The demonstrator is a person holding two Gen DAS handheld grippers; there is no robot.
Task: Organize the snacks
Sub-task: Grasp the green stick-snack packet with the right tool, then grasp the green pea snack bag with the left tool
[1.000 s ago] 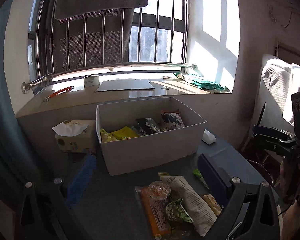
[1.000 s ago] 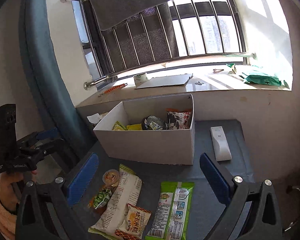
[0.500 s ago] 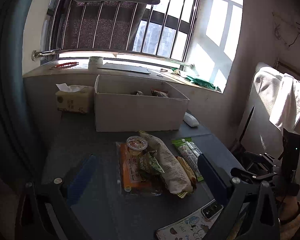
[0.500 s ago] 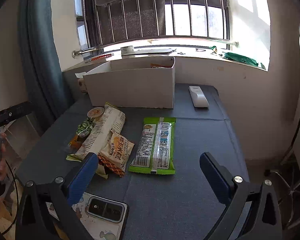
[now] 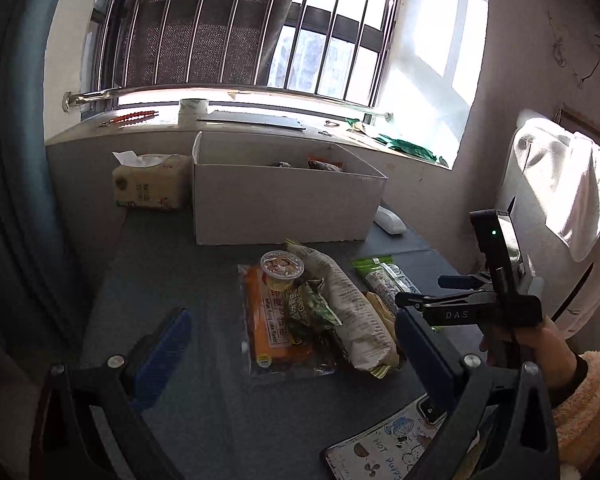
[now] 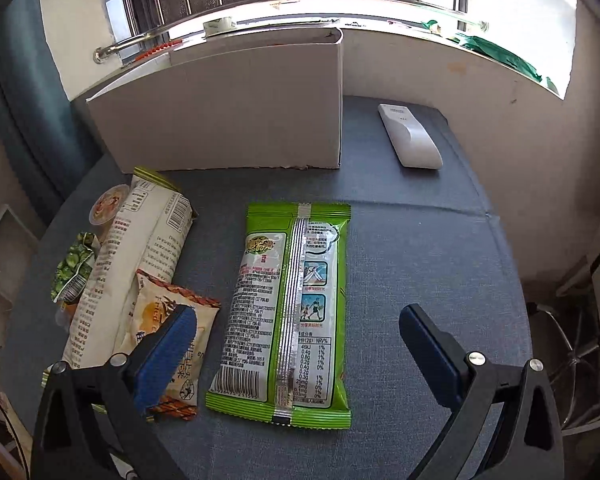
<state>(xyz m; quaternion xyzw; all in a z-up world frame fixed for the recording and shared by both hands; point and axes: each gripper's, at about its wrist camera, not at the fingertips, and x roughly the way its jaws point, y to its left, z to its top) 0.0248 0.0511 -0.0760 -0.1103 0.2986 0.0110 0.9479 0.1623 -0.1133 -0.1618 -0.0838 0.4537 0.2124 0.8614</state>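
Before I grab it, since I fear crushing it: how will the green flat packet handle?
The green packet lies flat and thin, so it is probably light and floppy, sagging if pinched at one end. Its glossy film looks slippery. The right tool hangs open over it.

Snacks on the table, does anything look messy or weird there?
Yes. Several snacks lie heaped on each other: a jelly cup and a green pea packet sit atop an orange cake pack, outside the white box. A phone lies among them, which isn't a snack.

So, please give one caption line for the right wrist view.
Open right claw poised over green snack packet lying flat before the white box.
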